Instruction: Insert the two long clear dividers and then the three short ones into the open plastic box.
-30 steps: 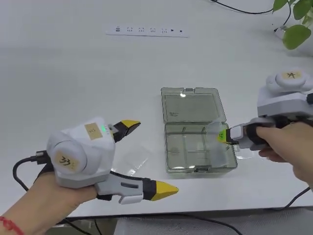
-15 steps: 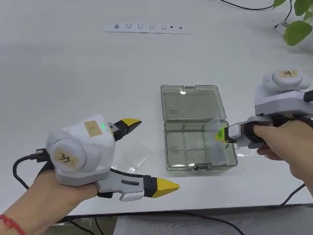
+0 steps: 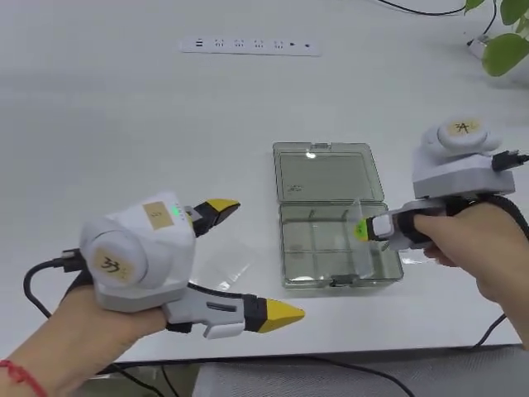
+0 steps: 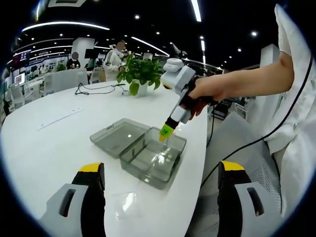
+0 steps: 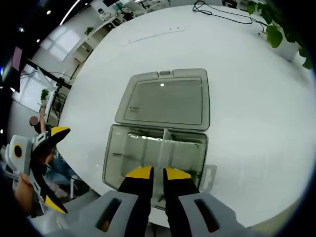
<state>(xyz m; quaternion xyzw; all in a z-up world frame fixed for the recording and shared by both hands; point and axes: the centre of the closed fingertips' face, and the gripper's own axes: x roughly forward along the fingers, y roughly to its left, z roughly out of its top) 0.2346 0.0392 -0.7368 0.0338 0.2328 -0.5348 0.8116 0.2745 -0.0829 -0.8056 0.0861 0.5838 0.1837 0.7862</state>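
left gripper, nearest: jaws wide apart, holding nothing. loose clear dividers lie flat on the white tabletop, between those jaws and just beyond them. right gripper: jaws pressed together on a clear divider, which hangs below them and reaches down into the open plastic box directly under the jaws. thin clear partitions show inside the base. box lid lies flat, beyond the right jaws. power strip and potted plant sit far beyond both.
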